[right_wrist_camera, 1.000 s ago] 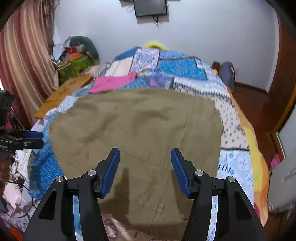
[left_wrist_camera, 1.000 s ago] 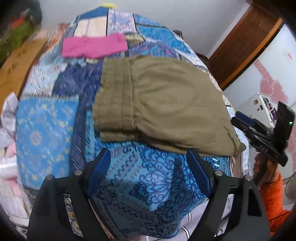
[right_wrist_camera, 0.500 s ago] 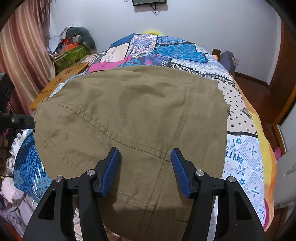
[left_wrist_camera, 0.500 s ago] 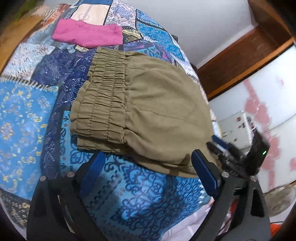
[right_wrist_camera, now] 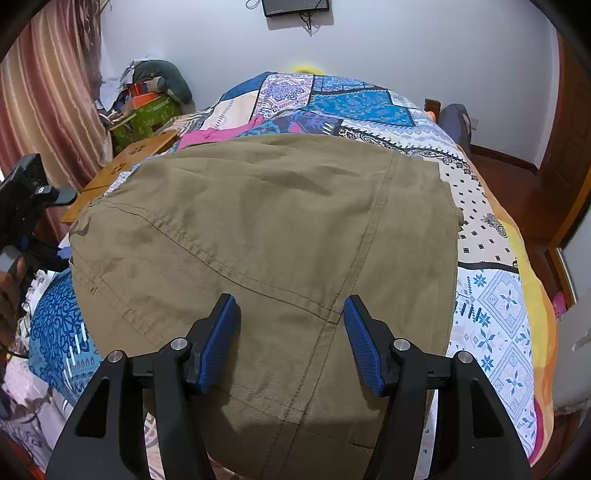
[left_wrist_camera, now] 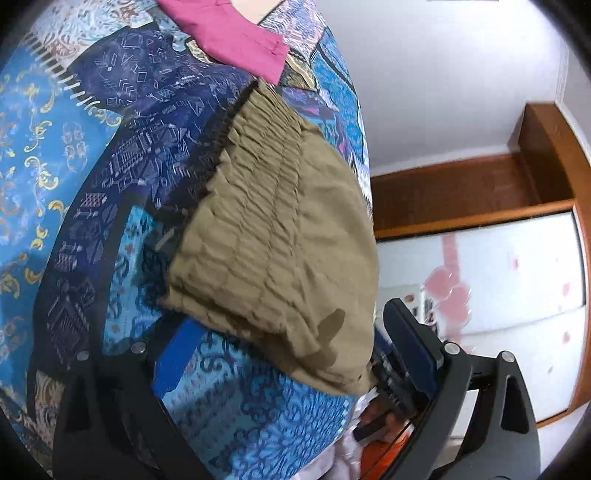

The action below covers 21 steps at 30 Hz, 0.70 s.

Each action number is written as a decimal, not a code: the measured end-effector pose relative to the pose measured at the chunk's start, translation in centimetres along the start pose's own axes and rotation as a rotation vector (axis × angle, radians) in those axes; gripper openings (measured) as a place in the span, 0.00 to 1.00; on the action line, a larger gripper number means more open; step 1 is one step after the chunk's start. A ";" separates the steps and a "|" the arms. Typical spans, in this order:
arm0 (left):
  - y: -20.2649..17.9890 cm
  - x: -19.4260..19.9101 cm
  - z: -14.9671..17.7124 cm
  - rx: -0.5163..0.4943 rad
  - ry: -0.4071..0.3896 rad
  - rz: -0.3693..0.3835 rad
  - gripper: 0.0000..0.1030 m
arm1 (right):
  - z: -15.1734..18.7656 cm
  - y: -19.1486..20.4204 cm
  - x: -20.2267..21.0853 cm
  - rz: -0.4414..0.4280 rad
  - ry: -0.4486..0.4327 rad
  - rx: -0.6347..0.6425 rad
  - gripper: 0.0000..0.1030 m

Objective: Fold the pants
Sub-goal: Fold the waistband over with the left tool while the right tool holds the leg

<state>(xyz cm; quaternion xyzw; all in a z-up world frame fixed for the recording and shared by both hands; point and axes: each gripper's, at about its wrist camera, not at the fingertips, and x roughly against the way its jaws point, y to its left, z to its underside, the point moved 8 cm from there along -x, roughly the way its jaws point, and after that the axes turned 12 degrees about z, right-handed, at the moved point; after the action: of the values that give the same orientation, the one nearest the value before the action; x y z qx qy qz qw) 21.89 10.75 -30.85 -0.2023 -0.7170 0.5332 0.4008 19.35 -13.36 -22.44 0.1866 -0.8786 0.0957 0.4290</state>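
Your left gripper (left_wrist_camera: 291,356) stands spread wide, its jaws having just been opening, and the near corner of the pants (left_wrist_camera: 280,236) lies between the blue pads without either pad pressing on it. Compared with a second earlier, this gripper has rolled and dropped in toward the gathered waistband, which now fills the centre of the left view; this suggests that a grasp of the waistband corner is being set up for another fold. Your right gripper (right_wrist_camera: 291,341) is half spread, with nothing pinched, hovering low over the cloth at the lower centre of its frame, closer to the fabric than a second ago. The pants (right_wrist_camera: 266,229) are olive, already folded into a broad flat panel with stitched seams crossing it, and they lie on the patchwork bedspread (right_wrist_camera: 491,302) across the middle of the right view. A pink garment (left_wrist_camera: 229,33) lies beyond the waistband at the top of the left frame.
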 end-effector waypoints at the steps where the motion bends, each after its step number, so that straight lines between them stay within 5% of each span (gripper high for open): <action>1: -0.1 -0.1 -0.4 0.000 -0.009 0.011 0.93 | -0.1 0.0 -0.1 0.000 0.000 0.000 0.55; 7: -0.8 -1.5 -2.5 -0.059 -0.037 -0.069 0.90 | -0.1 0.0 -0.1 -0.002 0.002 0.000 0.56; 11: -1.5 -2.5 -3.7 -0.199 -0.038 -0.283 0.58 | -0.3 -0.2 -0.2 0.003 0.006 0.003 0.57; 21: -3.4 -2.8 -4.2 -0.502 -0.085 -0.544 0.32 | -0.8 -0.3 -0.7 0.021 0.031 0.027 0.58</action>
<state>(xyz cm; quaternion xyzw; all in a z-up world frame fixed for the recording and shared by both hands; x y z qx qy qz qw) 27.37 10.08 -28.30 -0.0740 -0.8689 0.2226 0.4359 20.45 -13.19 -22.46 0.1817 -0.8724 0.1148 0.4390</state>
